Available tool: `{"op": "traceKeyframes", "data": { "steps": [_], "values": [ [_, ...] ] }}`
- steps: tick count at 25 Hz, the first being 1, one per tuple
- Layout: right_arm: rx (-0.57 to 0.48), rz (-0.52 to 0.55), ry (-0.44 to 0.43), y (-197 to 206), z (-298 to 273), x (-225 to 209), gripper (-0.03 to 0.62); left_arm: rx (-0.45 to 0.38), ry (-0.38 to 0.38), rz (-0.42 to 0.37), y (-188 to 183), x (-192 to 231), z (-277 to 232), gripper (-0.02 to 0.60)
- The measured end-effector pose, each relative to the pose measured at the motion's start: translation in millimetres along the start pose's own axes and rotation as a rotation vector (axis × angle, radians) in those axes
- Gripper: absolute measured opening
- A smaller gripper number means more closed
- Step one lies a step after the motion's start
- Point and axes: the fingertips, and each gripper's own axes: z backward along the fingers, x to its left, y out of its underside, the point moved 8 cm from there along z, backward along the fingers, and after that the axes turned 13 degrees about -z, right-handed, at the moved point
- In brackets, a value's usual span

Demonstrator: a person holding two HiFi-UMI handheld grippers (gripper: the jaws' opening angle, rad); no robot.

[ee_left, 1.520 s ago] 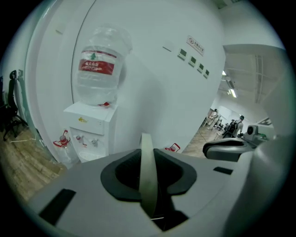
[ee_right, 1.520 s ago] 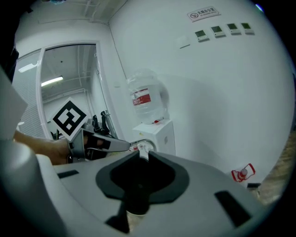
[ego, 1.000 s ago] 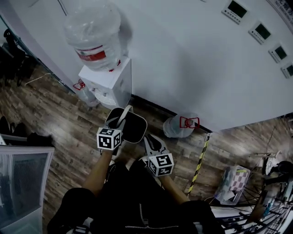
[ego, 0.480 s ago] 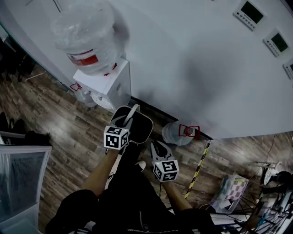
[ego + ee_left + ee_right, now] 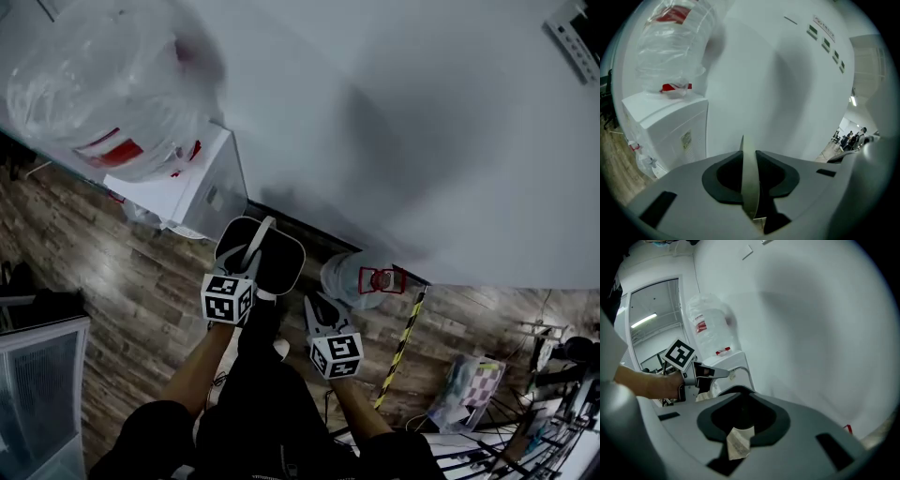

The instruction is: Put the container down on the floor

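Observation:
A black container (image 5: 274, 258) with a pale bail handle (image 5: 259, 236) hangs in front of my legs, close to the white wall. My left gripper (image 5: 249, 268) is shut on that handle; in the left gripper view the pale handle strip (image 5: 749, 183) stands clamped between the jaws. I cannot tell whether the container touches the floor. Just to the right and nearer to me, my right gripper (image 5: 321, 309) is shut and holds nothing; only a small paper tag (image 5: 737, 441) sits at its jaws. The right gripper view shows the left gripper (image 5: 704, 374) and the thin handle loop (image 5: 744, 371).
A white water dispenser (image 5: 192, 187) with a large clear bottle (image 5: 89, 89) stands at the wall left of the container. Another water bottle (image 5: 352, 279) lies on the wood floor at the right. A yellow-black striped strip (image 5: 401, 345), a bag (image 5: 467, 389) and a translucent bin (image 5: 33, 394) lie farther off.
The head view has swung closer to the wall and dispenser, whose bottle now looms larger. The left gripper keeps its hold on the handle. The right gripper shifted only slightly.

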Motion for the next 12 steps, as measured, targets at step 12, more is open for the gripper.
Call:
{"op": "traceKeyframes", "data": {
  "steps": [12],
  "values": [
    [-0.003, -0.016, -0.006, 41, -84, -60, 0.057, -0.014, -0.027, 0.009, 44, 47, -107, 0.091]
  ]
}}
